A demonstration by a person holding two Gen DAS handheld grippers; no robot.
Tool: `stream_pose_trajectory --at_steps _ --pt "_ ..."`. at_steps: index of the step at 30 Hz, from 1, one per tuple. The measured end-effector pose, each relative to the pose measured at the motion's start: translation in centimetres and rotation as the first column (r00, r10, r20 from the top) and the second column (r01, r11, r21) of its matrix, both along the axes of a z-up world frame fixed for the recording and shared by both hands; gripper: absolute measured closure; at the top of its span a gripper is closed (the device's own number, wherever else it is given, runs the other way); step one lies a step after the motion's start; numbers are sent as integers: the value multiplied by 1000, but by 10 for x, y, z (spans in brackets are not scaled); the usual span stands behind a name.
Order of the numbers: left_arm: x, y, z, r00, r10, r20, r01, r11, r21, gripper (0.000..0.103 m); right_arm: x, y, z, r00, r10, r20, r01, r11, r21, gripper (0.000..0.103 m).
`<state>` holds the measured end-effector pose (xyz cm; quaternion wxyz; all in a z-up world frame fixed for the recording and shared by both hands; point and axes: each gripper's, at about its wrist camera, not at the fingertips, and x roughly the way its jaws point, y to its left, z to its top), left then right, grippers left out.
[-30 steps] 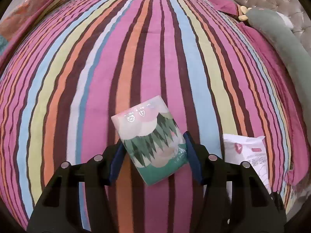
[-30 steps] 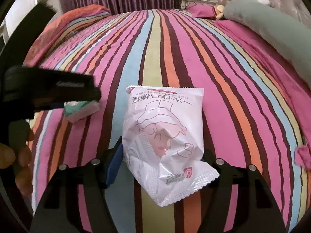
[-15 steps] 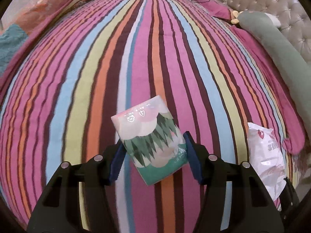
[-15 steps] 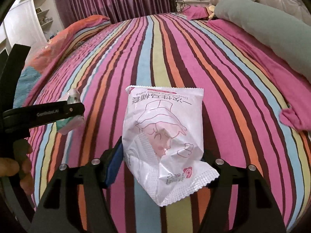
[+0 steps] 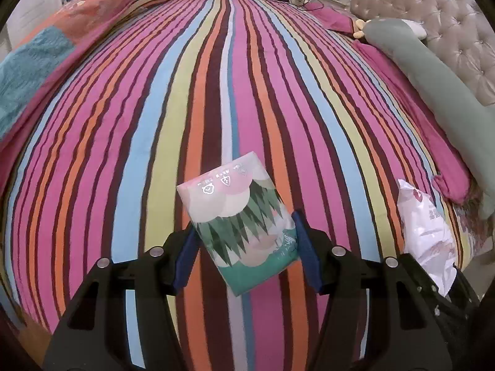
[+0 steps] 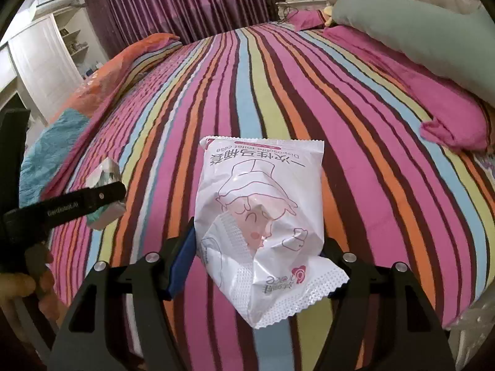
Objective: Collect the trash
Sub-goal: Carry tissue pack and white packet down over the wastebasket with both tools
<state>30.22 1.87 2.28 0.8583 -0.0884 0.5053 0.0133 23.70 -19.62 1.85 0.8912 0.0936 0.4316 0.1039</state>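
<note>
In the left wrist view, our left gripper (image 5: 244, 244) sits low in the frame, its blue pads closed against the sides of a green and pink tissue pack (image 5: 239, 227), held above the striped bedspread (image 5: 154, 123). At the lower right edge we see the white wrapper (image 5: 425, 235). In the right wrist view, our right gripper (image 6: 258, 258) pinches that white wrapper (image 6: 263, 204) at lower centre, crumpling its bottom. At the left edge, the left gripper (image 6: 103, 199) carries the tissue pack (image 6: 103, 173); a grey-green bolster (image 6: 417, 34) lies upper right.
</note>
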Motion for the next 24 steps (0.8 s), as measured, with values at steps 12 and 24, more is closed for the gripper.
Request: stream_pose_trajectory --at_steps 12,24 --pt "-90 15 1 1000 -29 10 29 999 -16 46 -61 0 4 1000 20 -2 -20 1000 -1 40" --pt "-164 13 -9 997 -79 3 79 997 3 46 -114 3 -2 999 42 -28 -43 999 -24 40"
